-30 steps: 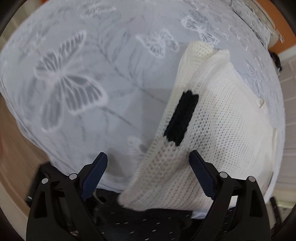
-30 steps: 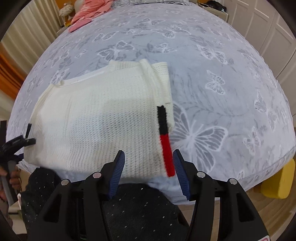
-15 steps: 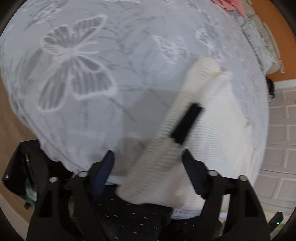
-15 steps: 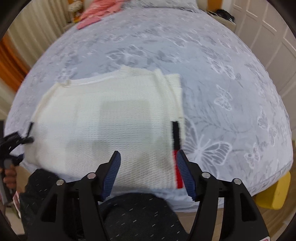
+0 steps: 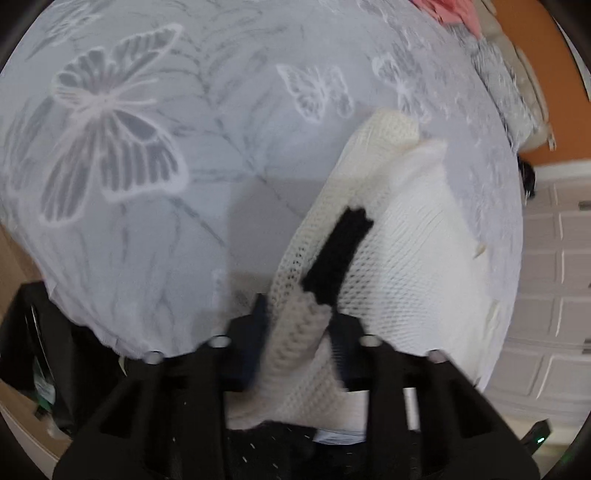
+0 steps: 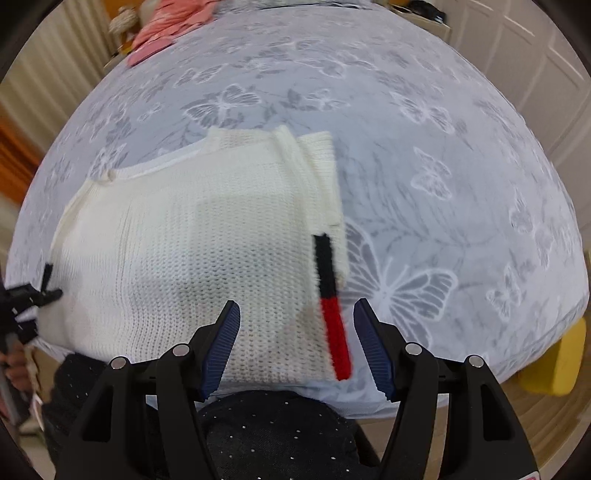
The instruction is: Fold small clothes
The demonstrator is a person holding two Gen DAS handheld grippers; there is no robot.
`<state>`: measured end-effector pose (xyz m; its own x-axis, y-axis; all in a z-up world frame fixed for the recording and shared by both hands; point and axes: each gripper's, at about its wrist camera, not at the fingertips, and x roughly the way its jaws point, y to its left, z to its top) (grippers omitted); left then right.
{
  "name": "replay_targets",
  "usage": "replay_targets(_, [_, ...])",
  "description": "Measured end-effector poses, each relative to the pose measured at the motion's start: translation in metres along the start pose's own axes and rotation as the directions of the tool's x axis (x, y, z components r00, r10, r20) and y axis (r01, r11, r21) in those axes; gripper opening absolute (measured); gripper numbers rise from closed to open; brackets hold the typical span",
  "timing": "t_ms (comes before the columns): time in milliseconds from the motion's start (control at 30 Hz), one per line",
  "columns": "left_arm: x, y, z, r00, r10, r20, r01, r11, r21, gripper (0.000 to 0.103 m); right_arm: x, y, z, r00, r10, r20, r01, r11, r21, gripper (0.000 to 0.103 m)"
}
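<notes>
A cream knitted sweater (image 6: 207, 258) lies flat on the butterfly-print bed cover (image 6: 424, 122), its sleeves folded in along the sides. A black and red stripe (image 6: 330, 302) runs along its right edge. My left gripper (image 5: 299, 325) is shut on the sweater's (image 5: 406, 251) near left corner, just below a black stripe (image 5: 338, 254). It also shows at the left edge of the right wrist view (image 6: 33, 295). My right gripper (image 6: 297, 325) is open, its fingers either side of the sweater's lower right corner and above it.
Pink clothes (image 6: 166, 26) lie at the far end of the bed. White panelled doors (image 6: 535, 55) stand to the right. A yellow object (image 6: 554, 362) sits by the bed's right edge. The bed's near edge lies just under both grippers.
My left gripper has closed on the sweater's near left corner. My right gripper has moved forward over the lower right corner and stays open.
</notes>
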<state>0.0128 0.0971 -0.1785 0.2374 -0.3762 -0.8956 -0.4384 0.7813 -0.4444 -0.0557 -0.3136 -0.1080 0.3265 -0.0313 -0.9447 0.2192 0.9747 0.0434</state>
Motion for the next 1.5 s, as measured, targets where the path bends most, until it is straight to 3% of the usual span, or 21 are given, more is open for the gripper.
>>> replay_targets(100, [-0.028,-0.018,-0.006,0.998,-0.024,0.053,0.022,0.999,0.037,0.015,-0.002,0.008,0.001,0.999,0.034,0.011,-0.033,0.999,-0.017,0.063])
replay_targets(200, [-0.055,-0.065,-0.024,0.995,-0.037,0.094,0.020,0.984,0.178,0.014,-0.007,0.013,0.004,0.998,0.064,0.026,-0.063,0.998,-0.022,0.063])
replay_targets(300, [-0.066,-0.125,-0.050,0.992,-0.080,0.096,0.045,0.947,0.318,0.010,-0.015,0.010,0.009,0.996,0.078,0.048,-0.077,0.997,-0.019,0.063])
replay_targets(400, [-0.044,-0.183,-0.084,0.996,-0.090,0.012,0.076,0.892,0.445,0.010,-0.016,0.000,0.010,0.996,0.073,0.054,-0.072,0.997,-0.010,0.064])
replay_targets(533, [0.006,-0.212,-0.118,0.996,0.083,0.019,-0.079,0.818,0.570,0.031,-0.013,-0.018,0.008,0.998,0.069,0.011,-0.069,0.998,0.013,0.064])
replay_targets(567, [0.009,-0.210,-0.126,0.994,0.103,0.021,-0.097,0.811,0.578,0.045,-0.015,-0.020,0.007,0.997,0.073,0.012,-0.073,0.997,0.011,0.064])
replay_targets(667, [-0.009,-0.192,-0.134,0.997,0.060,0.042,-0.073,0.824,0.561,0.070,-0.024,-0.014,0.009,0.995,0.093,0.022,-0.092,0.995,-0.037,0.068])
replay_targets(733, [-0.030,-0.177,-0.132,0.993,0.063,0.099,-0.108,0.821,0.561,0.079,-0.026,0.001,0.014,0.992,0.124,0.015,-0.123,0.990,-0.074,0.068])
replay_targets(800, [-0.048,-0.162,-0.125,0.985,0.087,0.146,-0.154,0.826,0.542,0.081,-0.026,0.025,0.020,0.984,0.180,-0.002,-0.179,0.978,-0.106,0.069])
replay_targets(900, [-0.076,-0.126,-0.112,0.978,0.115,0.176,-0.187,0.859,0.476,0.081,-0.019,0.076,0.031,0.965,0.256,-0.055,-0.261,0.950,-0.172,0.079])
replay_targets(1000, [-0.092,-0.093,-0.096,0.972,0.145,0.186,-0.209,0.894,0.396,0.082,-0.010,0.132,0.037,0.952,0.288,-0.105,-0.305,0.921,-0.241,0.079])
replay_targets(1200, [-0.106,-0.029,-0.072,0.972,0.154,0.175,-0.193,0.952,0.236,0.084,-0.002,0.224,0.031,0.967,0.229,-0.114,-0.256,0.878,-0.405,0.079])
replay_targets(1333, [-0.097,0.004,-0.052,0.986,0.114,0.124,-0.128,0.985,0.113,0.084,0.027,0.253,0.054,0.982,0.138,-0.129,-0.180,0.895,-0.409,0.079])
replay_targets(1400, [-0.096,0.008,-0.049,0.988,0.100,0.120,-0.114,0.987,0.115,0.084,0.040,0.269,0.069,0.951,0.225,-0.213,-0.288,0.896,-0.337,0.079])
replay_targets(1433, [-0.097,0.009,-0.048,0.987,0.103,0.124,-0.119,0.984,0.129,0.084,0.044,0.284,0.073,0.908,0.314,-0.276,-0.392,0.871,-0.298,0.079])
replay_targets(1467, [-0.097,0.010,-0.048,0.987,0.101,0.125,-0.118,0.984,0.136,0.084,0.043,0.303,0.074,0.853,0.402,-0.332,-0.496,0.823,-0.278,0.079])
replay_targets(1500, [-0.097,0.010,-0.049,0.988,0.094,0.126,-0.111,0.984,0.141,0.084,0.037,0.321,0.074,0.813,0.460,-0.357,-0.564,0.775,-0.285,0.076])
